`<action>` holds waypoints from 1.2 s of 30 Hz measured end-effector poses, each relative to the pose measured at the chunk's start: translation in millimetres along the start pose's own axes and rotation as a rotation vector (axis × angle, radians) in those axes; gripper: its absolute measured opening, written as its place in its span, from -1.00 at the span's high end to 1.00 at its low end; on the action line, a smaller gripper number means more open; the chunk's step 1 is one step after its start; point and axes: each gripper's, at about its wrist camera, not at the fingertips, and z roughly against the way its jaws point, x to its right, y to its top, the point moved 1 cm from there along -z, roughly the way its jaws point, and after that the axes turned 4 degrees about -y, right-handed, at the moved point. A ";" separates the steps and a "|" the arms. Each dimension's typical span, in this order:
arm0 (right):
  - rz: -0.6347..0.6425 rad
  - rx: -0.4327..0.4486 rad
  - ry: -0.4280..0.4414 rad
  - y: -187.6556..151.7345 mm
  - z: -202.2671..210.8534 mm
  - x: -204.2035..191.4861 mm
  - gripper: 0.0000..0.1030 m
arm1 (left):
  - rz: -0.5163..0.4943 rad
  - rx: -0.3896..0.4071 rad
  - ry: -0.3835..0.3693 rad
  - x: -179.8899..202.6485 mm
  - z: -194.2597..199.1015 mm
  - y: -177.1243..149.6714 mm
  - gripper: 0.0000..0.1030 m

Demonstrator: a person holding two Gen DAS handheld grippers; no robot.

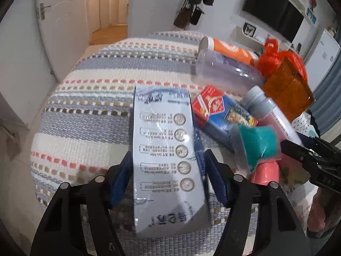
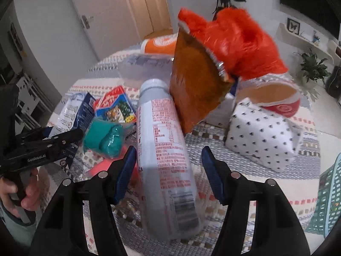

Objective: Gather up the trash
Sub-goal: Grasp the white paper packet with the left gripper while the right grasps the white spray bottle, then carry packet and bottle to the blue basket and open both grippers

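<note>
Left claw straddles the carton, a pale printed box lying flat on the striped cloth. Left blue pad appears to touch the carton's side; a sliver of gap shows at the right pad — half spread, not yet pinching, as far as the view allows. Carton's long axis runs straight away from the claw, so the jaws cross its narrow width.

Right claw is half spread over the bottle, which lies on its side near the worktop's middle, cap pointing away. Pads stand clear of both flanks. Axis again in line with the fingers.

Judgement: each hand is nearest its own item; closing across the short dimension should suffice. Basket sits off the right edge — likely destination.
</note>
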 end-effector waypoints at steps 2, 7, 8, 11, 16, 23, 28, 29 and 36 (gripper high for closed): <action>0.002 -0.007 0.017 0.4 -0.6 -2.7 0.06 | -0.008 0.008 -0.005 0.9 2.3 -2.1 -0.22; 0.000 0.077 0.026 -4.6 27.7 -5.1 0.10 | 0.005 0.130 -0.096 2.0 39.1 0.5 -0.21; -0.005 0.108 0.039 -4.3 40.5 -5.4 0.10 | -0.009 0.162 -0.116 6.5 50.4 3.0 -0.21; -0.018 0.180 0.056 -2.0 69.7 -2.6 0.10 | -0.057 0.230 -0.141 24.8 77.1 8.0 -0.21; -0.067 0.292 0.047 -3.7 119.6 18.7 0.11 | -0.131 0.296 -0.220 67.7 101.2 29.8 -0.21; -0.195 0.449 -0.090 -25.2 200.3 90.7 0.11 | -0.303 0.348 -0.369 176.2 119.4 57.8 -0.22; -0.340 0.491 -0.295 -57.9 240.4 171.2 0.11 | -0.426 0.330 -0.506 272.7 107.3 59.3 -0.22; -0.369 0.491 -0.330 -64.3 242.7 184.6 0.11 | -0.452 0.309 -0.549 298.5 99.6 57.6 -0.22; -0.655 0.396 -0.544 -131.5 232.0 299.9 0.11 | -0.551 0.124 -0.700 418.6 12.6 27.8 -0.22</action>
